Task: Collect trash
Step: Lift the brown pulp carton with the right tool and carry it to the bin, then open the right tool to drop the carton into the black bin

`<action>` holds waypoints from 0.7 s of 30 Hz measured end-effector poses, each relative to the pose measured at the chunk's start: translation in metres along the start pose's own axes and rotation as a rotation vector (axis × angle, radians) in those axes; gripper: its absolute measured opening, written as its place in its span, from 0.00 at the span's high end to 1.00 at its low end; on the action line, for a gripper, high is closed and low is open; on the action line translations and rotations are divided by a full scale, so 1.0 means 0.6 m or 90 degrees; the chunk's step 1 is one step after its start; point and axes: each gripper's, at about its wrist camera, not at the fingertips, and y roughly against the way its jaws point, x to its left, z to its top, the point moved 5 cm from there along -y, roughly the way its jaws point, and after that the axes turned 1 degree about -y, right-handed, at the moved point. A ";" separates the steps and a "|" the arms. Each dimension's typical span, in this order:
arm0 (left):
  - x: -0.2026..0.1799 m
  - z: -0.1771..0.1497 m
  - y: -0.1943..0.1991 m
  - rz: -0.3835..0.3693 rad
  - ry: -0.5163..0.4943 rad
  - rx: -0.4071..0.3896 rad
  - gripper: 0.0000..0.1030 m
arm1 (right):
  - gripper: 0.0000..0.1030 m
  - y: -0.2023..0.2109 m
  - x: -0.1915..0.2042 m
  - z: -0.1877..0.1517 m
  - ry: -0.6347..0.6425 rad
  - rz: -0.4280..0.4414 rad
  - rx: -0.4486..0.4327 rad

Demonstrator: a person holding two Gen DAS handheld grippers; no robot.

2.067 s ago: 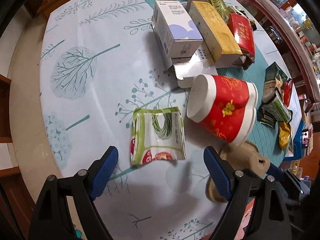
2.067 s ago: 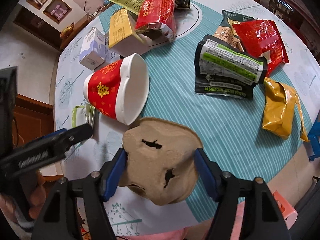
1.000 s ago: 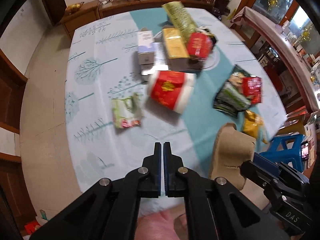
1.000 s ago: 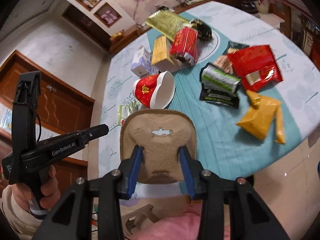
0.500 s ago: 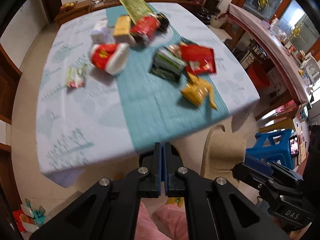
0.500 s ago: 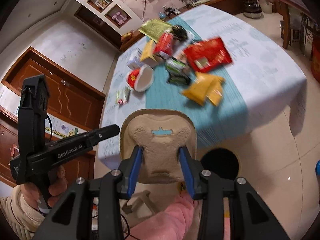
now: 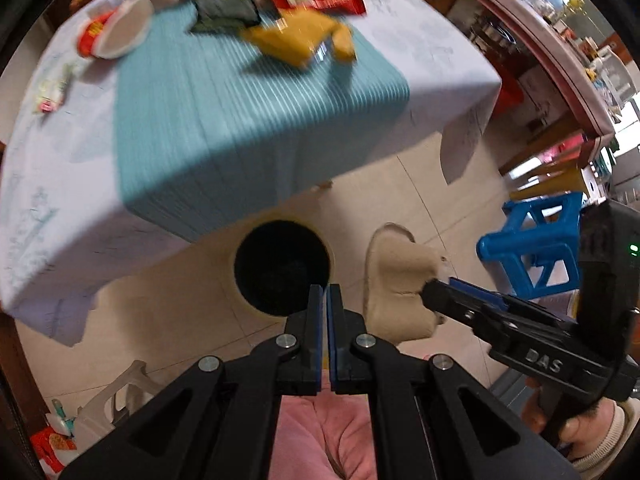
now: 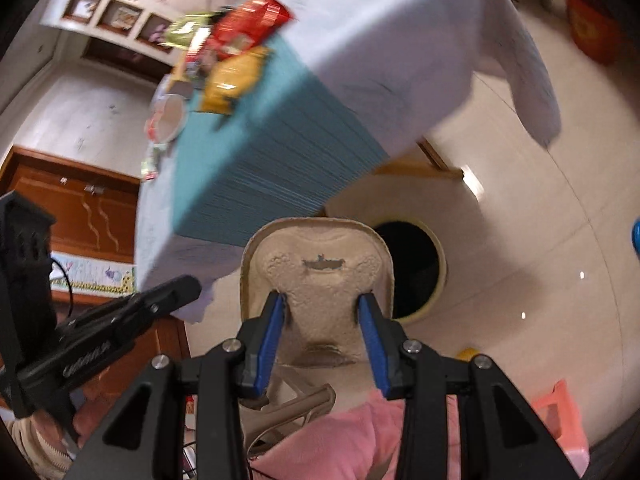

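right gripper [image 8: 322,312]: pads clamped on both sides of a tan pulp tray [image 8: 320,272], held upright
left gripper [image 7: 324,300]: pads pressed flat together, nothing in them
trash bin [image 7: 282,268]: round, dark inside, on the floor just past the tray, about 1 o'clock in the right wrist view
table [image 7: 440,60]: farther off at 12 o'clock, wrappers and a red cup [image 7: 114,32], all blurry

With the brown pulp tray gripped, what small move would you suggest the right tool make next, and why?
Probably carry it a little further forward over the bin, then release. The right tool clamps the pulp tray, which in the left wrist view hangs beside the dark opening, not above it.
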 end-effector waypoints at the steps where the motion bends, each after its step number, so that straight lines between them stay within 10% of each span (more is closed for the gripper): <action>1: 0.000 -0.002 -0.015 -0.013 0.002 0.001 1.00 | 0.62 -0.015 -0.015 -0.002 -0.011 -0.001 0.003; 13: 0.070 -0.036 -0.213 0.027 0.010 0.017 1.00 | 0.62 -0.236 -0.100 -0.015 -0.017 -0.065 0.054; 21: 0.103 -0.050 -0.202 0.069 -0.004 -0.012 0.97 | 0.60 -0.333 -0.095 -0.003 -0.002 -0.113 0.067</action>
